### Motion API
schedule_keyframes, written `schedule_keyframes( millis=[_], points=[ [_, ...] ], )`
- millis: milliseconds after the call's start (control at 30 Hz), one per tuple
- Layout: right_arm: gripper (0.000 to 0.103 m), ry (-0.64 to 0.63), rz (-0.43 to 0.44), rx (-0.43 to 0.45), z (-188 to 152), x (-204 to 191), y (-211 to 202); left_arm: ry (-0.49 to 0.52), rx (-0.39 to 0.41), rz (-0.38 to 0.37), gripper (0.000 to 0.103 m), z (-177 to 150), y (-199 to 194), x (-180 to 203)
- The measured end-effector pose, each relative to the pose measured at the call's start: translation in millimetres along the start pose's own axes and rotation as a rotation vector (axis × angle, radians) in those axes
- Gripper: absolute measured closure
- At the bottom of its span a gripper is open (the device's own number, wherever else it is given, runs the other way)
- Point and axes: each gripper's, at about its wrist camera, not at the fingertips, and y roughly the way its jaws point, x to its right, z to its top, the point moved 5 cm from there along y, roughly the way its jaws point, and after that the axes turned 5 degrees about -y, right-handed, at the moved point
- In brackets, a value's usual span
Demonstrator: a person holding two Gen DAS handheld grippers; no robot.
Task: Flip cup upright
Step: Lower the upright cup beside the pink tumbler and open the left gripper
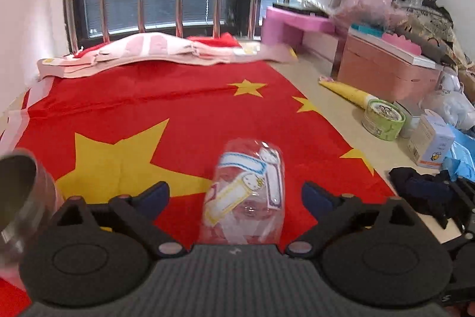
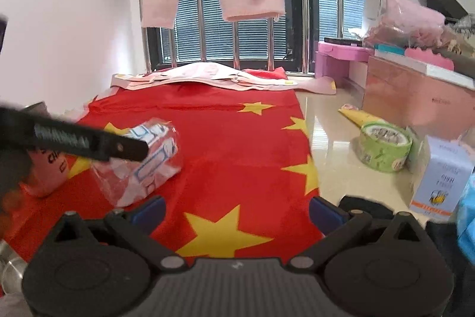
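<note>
A clear plastic cup [image 1: 246,195] with blue, yellow and purple label stickers lies on its side on the red flag cloth [image 1: 178,115]. My left gripper [image 1: 236,195] is open, its blue-padded fingers on either side of the cup without touching it. In the right wrist view the cup [image 2: 142,162] lies at the left, with the left gripper's black finger [image 2: 89,140] reaching over it. My right gripper [image 2: 236,208] is open and empty, to the right of the cup above the cloth.
A steel cup [image 1: 20,198] stands at the left edge. At the right are a green tape roll [image 1: 383,121], a small white box [image 1: 430,144], a yellow cone [image 1: 344,89], dark cloth [image 1: 421,192] and a pink box [image 1: 386,70]. Folded pink fabric [image 1: 142,52] lies at the back.
</note>
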Motion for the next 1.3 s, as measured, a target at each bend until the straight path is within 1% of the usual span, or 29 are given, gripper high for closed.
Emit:
schedule_keyframes(
  millis=[67,100,233,267,400,467,533,567,600,633,667,700,733,800,867,933,1000,1067,1100,1167,1300],
  points=[
    [0.000,-0.026,-0.010,-0.009,5.6,3.9,3.3,0.047,-0.041,0.028,0.005,9.3,3.3,4.2],
    [0.000,-0.038,-0.015,-0.015,8.2,5.2,5.3,0.073,-0.076,0.044,0.005,13.5,7.7,7.4],
    [0.000,-0.092,-0.020,-0.039,19.1,7.4,16.4,0.128,-0.162,0.073,0.006,29.3,22.6,22.7],
    [0.000,-0.098,-0.015,-0.040,21.3,8.1,18.7,0.148,-0.183,0.084,0.007,32.5,27.9,26.7],
    [0.000,-0.113,0.007,-0.045,29.0,13.3,28.3,0.238,-0.285,0.118,0.020,36.8,54.4,41.3],
    [0.000,-0.119,0.015,-0.052,30.3,16.4,33.1,0.255,-0.337,0.141,0.021,37.5,69.4,44.4],
    [0.000,-0.128,0.023,-0.059,31.1,18.2,38.1,0.272,-0.392,0.161,0.035,37.0,83.5,46.0],
    [0.000,-0.131,0.025,-0.061,30.9,19.1,39.5,0.283,-0.413,0.168,0.037,36.8,88.3,46.6],
    [0.000,-0.132,0.028,-0.062,31.2,19.6,40.4,0.299,-0.414,0.162,0.041,38.6,88.9,48.0],
    [0.000,-0.133,0.031,-0.062,31.6,19.9,41.1,0.310,-0.419,0.143,0.042,40.3,86.9,49.5],
    [0.000,-0.133,0.034,-0.061,31.6,20.1,40.9,0.310,-0.409,0.129,0.042,42.8,82.3,49.9],
    [0.000,-0.134,0.035,-0.060,31.6,20.2,40.7,0.313,-0.380,0.128,0.042,45.8,75.5,49.2],
    [0.000,-0.135,0.037,-0.057,31.5,19.8,40.4,0.309,-0.342,0.128,0.042,48.3,67.6,47.0],
    [0.000,-0.133,0.040,-0.051,30.9,17.7,39.1,0.253,-0.254,0.084,0.042,51.6,48.8,41.2],
    [0.000,-0.130,0.045,-0.045,30.3,15.5,37.2,0.167,-0.127,0.053,0.040,50.4,27.8,32.8],
    [0.000,-0.130,0.052,-0.040,29.6,10.7,34.6,0.103,0.042,0.020,0.038,41.7,6.9,25.3],
    [0.000,-0.128,0.055,-0.035,29.1,7.0,31.9,0.051,0.187,0.024,0.037,25.6,-6.7,18.1],
    [0.000,-0.125,0.058,-0.030,27.6,2.7,27.9,0.032,0.246,0.049,0.037,6.5,-9.3,15.8],
    [0.000,-0.125,0.057,-0.029,26.0,0.3,26.1,0.021,0.252,0.071,0.037,-3.0,-8.2,13.8],
    [0.000,-0.130,0.051,-0.034,22.3,-3.7,23.2,-0.013,0.272,0.086,0.038,-18.7,-9.7,9.2],
    [0.000,-0.125,0.040,-0.036,11.1,-10.1,15.7,-0.032,0.361,0.123,0.038,-41.9,-23.3,3.4]
  ],
)
